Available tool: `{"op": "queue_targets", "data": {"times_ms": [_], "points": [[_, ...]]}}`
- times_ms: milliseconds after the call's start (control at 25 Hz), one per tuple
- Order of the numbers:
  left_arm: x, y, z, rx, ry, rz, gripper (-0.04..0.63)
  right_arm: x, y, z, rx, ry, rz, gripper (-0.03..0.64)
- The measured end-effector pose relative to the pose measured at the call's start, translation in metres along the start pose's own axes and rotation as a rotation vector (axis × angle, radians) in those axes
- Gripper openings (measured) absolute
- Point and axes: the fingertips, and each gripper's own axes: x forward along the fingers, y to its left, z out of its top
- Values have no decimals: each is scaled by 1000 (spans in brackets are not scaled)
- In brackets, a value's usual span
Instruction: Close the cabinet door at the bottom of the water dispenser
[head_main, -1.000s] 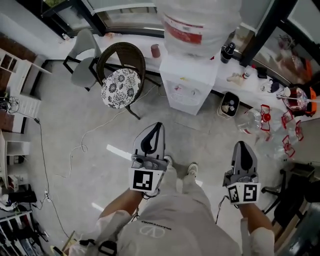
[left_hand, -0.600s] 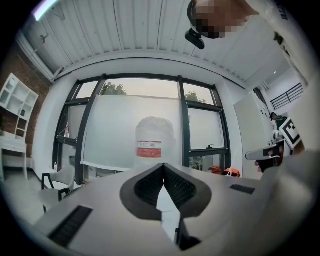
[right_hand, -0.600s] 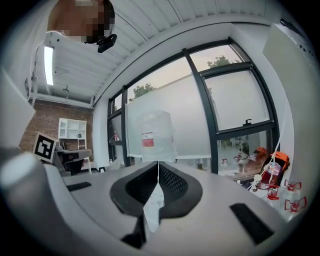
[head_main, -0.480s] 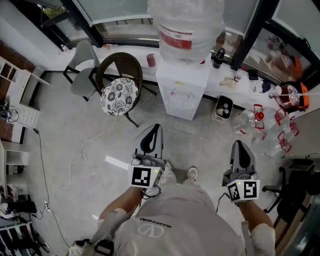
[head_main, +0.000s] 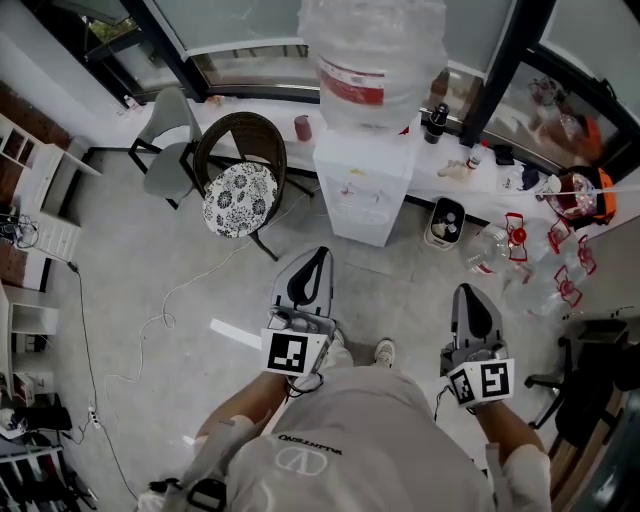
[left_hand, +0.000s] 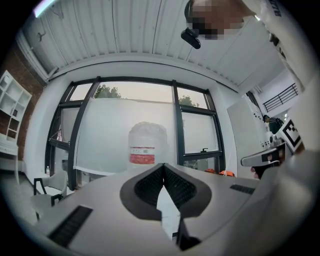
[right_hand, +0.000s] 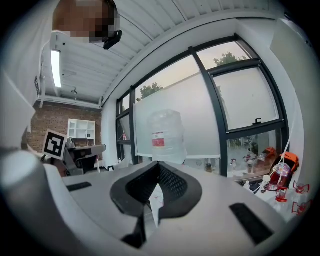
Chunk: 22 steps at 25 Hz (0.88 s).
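Note:
The white water dispenser (head_main: 362, 190) stands by the window ledge with a clear bottle (head_main: 372, 45) on top. From above its front face (head_main: 358, 215) looks flush; I cannot make out the bottom cabinet door. My left gripper (head_main: 316, 254) hangs in front of the dispenser, well short of it, jaws together and empty. My right gripper (head_main: 464, 292) is held further right, also shut on nothing. In the left gripper view the shut left gripper (left_hand: 164, 165) points level at the bottle (left_hand: 146, 145). The right gripper view shows the right gripper (right_hand: 158, 163) shut and the bottle (right_hand: 167, 134) ahead.
A wicker chair with a floral cushion (head_main: 240, 192) and a grey chair (head_main: 168, 140) stand left of the dispenser. A small bin (head_main: 443, 222) and empty water bottles (head_main: 497, 245) sit to its right. A white cable (head_main: 160, 300) trails on the floor. My feet (head_main: 383, 350) are below.
Both grippers stayed shut and rose slightly. In the head view the right gripper shifted a little to the left.

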Motion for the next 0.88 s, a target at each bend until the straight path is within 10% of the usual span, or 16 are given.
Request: {"op": "queue_targets", "data": {"times_ms": [880], "points": [[6, -3, 0, 11, 7, 2, 8, 13, 8, 2, -9, -10, 52, 15]]}}
